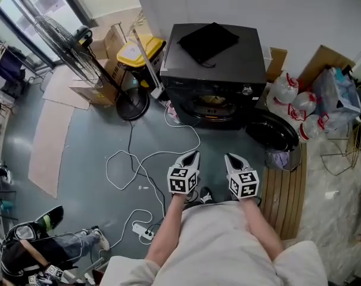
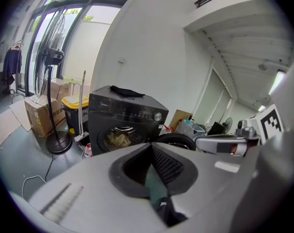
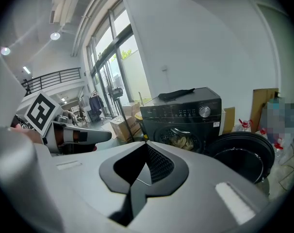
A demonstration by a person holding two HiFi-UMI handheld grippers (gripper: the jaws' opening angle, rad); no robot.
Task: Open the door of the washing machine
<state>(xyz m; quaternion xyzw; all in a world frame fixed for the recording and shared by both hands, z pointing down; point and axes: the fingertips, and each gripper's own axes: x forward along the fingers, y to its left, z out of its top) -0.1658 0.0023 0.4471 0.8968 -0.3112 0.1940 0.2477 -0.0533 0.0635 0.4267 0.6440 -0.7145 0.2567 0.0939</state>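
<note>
A black front-loading washing machine (image 1: pixel 213 70) stands against the far wall with a black cloth (image 1: pixel 208 42) on its top. Its round door (image 1: pixel 273 131) hangs swung out to the right, and laundry shows in the drum opening (image 1: pixel 213 107). My left gripper (image 1: pixel 192 155) and right gripper (image 1: pixel 229 157) hover side by side over the floor, short of the machine, both shut with nothing in them. The left gripper view shows the shut left gripper (image 2: pixel 151 147) aimed at the machine (image 2: pixel 125 118). In the right gripper view the right gripper (image 3: pixel 146 145) points at the machine (image 3: pixel 183 118) and door (image 3: pixel 241 154).
A standing fan (image 1: pixel 70 40), cardboard boxes (image 1: pixel 100 70) and a yellow bin (image 1: pixel 140 51) crowd the left of the machine. White cable (image 1: pixel 133 165) and a power strip (image 1: pixel 146 234) lie on the floor. Water jugs (image 1: pixel 291 97) and a wooden pallet (image 1: pixel 285 192) sit at right.
</note>
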